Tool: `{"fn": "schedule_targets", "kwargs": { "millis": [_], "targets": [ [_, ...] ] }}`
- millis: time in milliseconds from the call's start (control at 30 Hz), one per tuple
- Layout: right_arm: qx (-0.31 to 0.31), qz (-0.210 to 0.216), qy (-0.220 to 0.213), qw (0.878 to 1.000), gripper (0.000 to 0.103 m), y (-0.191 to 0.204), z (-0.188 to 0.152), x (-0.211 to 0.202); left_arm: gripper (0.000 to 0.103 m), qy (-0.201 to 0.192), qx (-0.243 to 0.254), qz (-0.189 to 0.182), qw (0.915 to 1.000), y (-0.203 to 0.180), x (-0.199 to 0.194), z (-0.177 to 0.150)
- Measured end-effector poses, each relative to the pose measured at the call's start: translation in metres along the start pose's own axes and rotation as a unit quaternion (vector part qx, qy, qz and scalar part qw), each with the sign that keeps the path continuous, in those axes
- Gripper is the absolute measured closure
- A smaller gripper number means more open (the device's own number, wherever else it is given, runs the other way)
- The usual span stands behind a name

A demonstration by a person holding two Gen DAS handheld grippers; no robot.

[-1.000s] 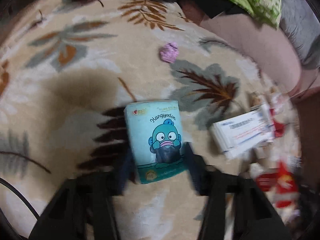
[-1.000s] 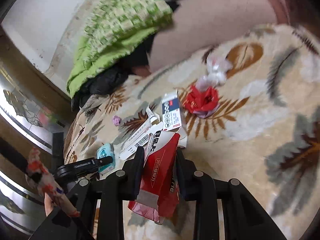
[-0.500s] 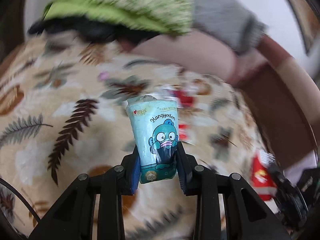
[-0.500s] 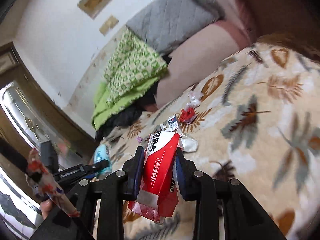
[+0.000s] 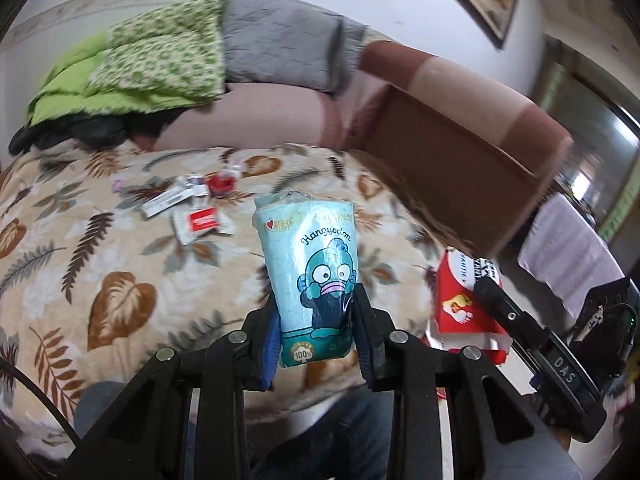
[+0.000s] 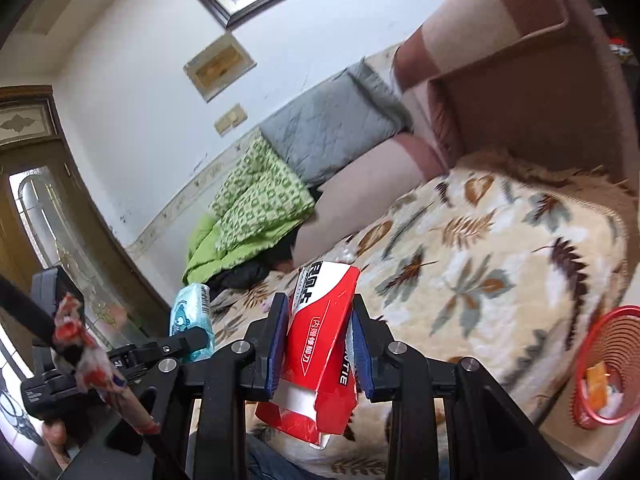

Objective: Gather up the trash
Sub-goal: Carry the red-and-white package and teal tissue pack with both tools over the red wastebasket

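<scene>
Both tongs loaded, held above the leaf-print blanket.

The left tongs (image 5: 316, 332) are clamped on the lower half of a teal tissue pack (image 5: 314, 280); the pack stands upright, printed "Hangyodon" over a cartoon fish face, with a "100%" badge at its base. The right tongs (image 6: 318, 344) are clamped on a torn red carton (image 6: 320, 344) carrying white Chinese characters and the partial letters "NTIE" on its side; the carton's top tilts right. In the left wrist view, the same carton (image 5: 460, 300) appears at right in the other tongs. More litter lies well apart on the blanket (image 5: 120, 280): white boxes (image 5: 192, 216) and a red wrapper (image 5: 221, 184). A red mesh basket (image 6: 608, 368) sits at the bed's lower right, holding some scraps.
</scene>
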State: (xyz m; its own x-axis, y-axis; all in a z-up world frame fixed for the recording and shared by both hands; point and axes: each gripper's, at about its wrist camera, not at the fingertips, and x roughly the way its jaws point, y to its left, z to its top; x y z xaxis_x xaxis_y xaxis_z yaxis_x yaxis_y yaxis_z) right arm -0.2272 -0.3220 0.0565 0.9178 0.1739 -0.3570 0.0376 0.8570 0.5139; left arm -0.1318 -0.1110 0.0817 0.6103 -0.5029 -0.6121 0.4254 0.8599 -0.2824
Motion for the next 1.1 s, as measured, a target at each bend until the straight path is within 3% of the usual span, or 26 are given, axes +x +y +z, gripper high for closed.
{"fn": "schedule_targets", "kwargs": {
  "millis": [433,1100],
  "targets": [
    [0.025,-0.060,-0.067,0.996,0.071,-0.045,0.008,-0.082,0.073,0.013,0.063,-0.060,0.9962,-0.084,-0.010,-0.020],
    [0.059,-0.182,-0.126,0.973,0.071,-0.115,0.022,-0.156,0.073,0.065,0.133,-0.130,0.9803,-0.179,0.044,-0.033]
  ]
}}
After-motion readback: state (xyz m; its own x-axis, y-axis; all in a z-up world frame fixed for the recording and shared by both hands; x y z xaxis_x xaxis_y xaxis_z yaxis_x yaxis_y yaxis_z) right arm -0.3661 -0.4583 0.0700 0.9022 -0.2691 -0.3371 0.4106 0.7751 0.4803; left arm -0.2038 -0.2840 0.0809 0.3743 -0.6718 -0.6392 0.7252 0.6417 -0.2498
